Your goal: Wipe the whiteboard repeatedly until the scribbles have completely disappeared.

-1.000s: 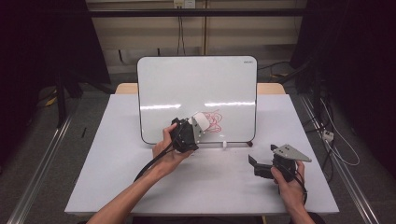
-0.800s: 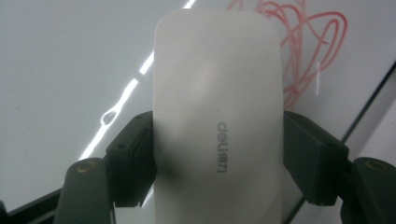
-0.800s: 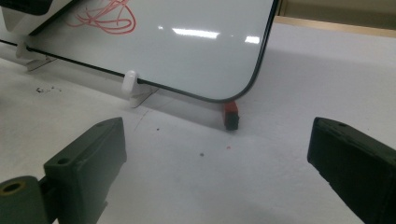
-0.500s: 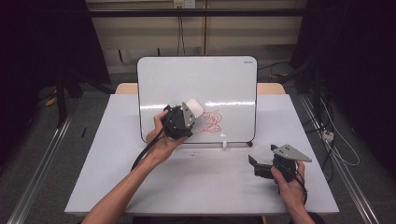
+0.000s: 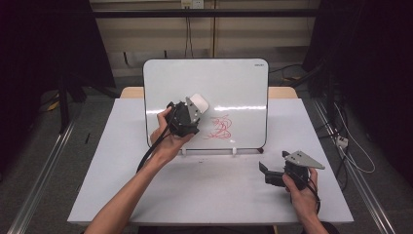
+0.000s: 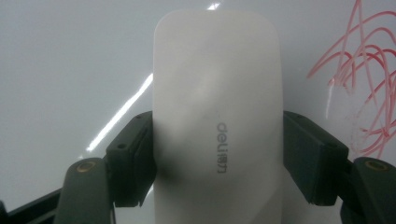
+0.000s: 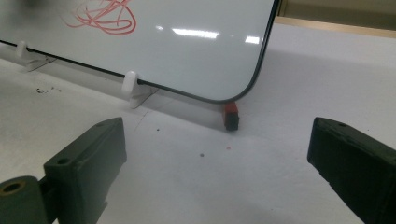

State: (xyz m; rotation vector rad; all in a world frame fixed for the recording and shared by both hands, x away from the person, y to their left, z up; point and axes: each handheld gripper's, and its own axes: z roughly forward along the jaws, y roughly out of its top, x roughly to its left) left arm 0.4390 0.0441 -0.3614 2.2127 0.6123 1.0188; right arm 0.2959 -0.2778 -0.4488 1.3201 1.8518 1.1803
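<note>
Resting low on the white table [image 5: 122, 195] at the near right, the right gripper [image 5: 267, 174] sits in the person's hand with its jaws spread wide and nothing between them; its own view looks across bare tabletop to the whiteboard's bottom edge, a white support clip [image 7: 132, 84] and a small red-and-black piece [image 7: 230, 115] tucked under the rounded corner. Farther in, the left gripper [image 5: 191, 109] is raised against the whiteboard [image 5: 238, 83], its jaws clamped on the sides of a white eraser [image 6: 217, 116], which lies flat-faced toward the board's glossy surface; whether the pad actually touches the board cannot be told. The eraser stands just left of and a little above the red scribble [image 5: 221, 127], apart from it. Judging by that, the wiping is hardly begun: the eraser is gripped and brought to the board, but the whole tangle of red lines looks intact and remains to be rubbed away.
</note>
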